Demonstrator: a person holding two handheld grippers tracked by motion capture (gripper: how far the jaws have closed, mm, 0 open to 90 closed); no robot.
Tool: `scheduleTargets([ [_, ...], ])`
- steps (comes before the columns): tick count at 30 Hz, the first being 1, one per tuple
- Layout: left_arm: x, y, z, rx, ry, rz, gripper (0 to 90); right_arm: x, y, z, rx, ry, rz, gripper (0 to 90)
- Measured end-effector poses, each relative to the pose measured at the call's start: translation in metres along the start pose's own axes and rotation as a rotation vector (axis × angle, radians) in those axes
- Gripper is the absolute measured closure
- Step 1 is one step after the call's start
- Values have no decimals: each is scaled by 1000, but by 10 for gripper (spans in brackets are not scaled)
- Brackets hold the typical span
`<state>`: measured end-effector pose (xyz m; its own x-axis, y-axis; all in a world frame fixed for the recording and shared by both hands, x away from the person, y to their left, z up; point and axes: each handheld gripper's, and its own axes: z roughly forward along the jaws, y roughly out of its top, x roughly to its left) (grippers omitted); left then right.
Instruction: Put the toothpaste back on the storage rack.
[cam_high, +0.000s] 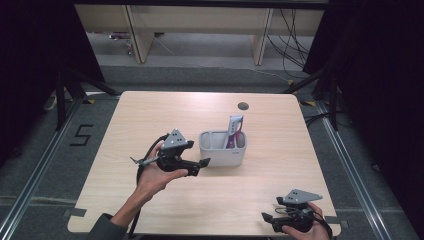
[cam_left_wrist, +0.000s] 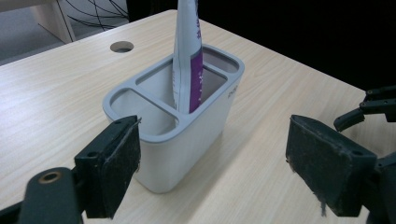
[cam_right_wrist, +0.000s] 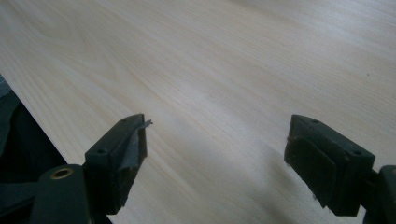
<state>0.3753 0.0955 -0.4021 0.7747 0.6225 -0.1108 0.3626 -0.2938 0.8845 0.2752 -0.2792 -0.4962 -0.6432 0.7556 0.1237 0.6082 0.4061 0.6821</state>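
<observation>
So here's the setup: a light wood table (cam_high: 150, 120) with a round cable hole (cam_high: 243, 105) near its far edge, and a grey-and-white plastic organizer caddy (cam_high: 222, 152) sitting about in the middle. It's split into compartments (the left gripper view shows at least three: one long one on the near side and smaller ones behind it). A white and purple tube (cam_high: 234, 131), toothpaste by the look of it, stands upright in one of the far compartments, leaning a bit and poking well above the rim.

The left gripper (cam_high: 199, 165) is held in the person's left hand (cam_high: 155, 176), just left of the caddy, with its jaws pointed at the caddy's near-left corner. The jaws are spread wide with nothing between them. In its own view the left pad (cam_left_wrist: 119, 168) sits just beside the caddy's (cam_left_wrist: 187, 154) lower wall; I can't tell if it's actually touching. The other pad is off to the right, well apart from the caddy, over bare table.

The right gripper (cam_high: 268, 220) is way down at the near right corner of the table, held in the right hand (cam_high: 305, 231), well apart from the caddy. Its jaws are also spread wide and hold nothing, and in its own view they hang low over plain wood grain near the table's edge (cam_right_wrist: 42, 135).

Beyond the table there's grey floor, some pale wooden furniture legs (cam_high: 137, 35) and a bunch of loose cables (cam_high: 292, 47).
</observation>
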Motion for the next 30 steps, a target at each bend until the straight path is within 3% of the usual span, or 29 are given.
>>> scheduleTargets([
  [9, -5, -14, -9, 15, -4, 8, 176, 0, 0, 0, 7, 1, 11, 212],
  [16, -5, -23, -13, 24, -6, 12, 175, -2, 0, 1, 0, 4, -22, 212],
  [18, -5, -25, -14, 27, -6, 4, 176, -1, 0, 1, 1, 1, -9, 212],
  [19, -5, -26, -14, 23, -7, 4, 175, 1, 0, 0, 11, 1, 21, 212],
  [22, -5, -31, -17, 34, -6, 4, 176, -2, 0, 2, 0, 2, -22, 212],
  [26, -2, -38, -20, 32, -12, 12, 174, -2, 1, 2, 4, -2, -20, 212],
  [30, -2, -45, -25, 39, -4, 9, 173, -3, 1, 4, -7, 23, -32, 212],
])
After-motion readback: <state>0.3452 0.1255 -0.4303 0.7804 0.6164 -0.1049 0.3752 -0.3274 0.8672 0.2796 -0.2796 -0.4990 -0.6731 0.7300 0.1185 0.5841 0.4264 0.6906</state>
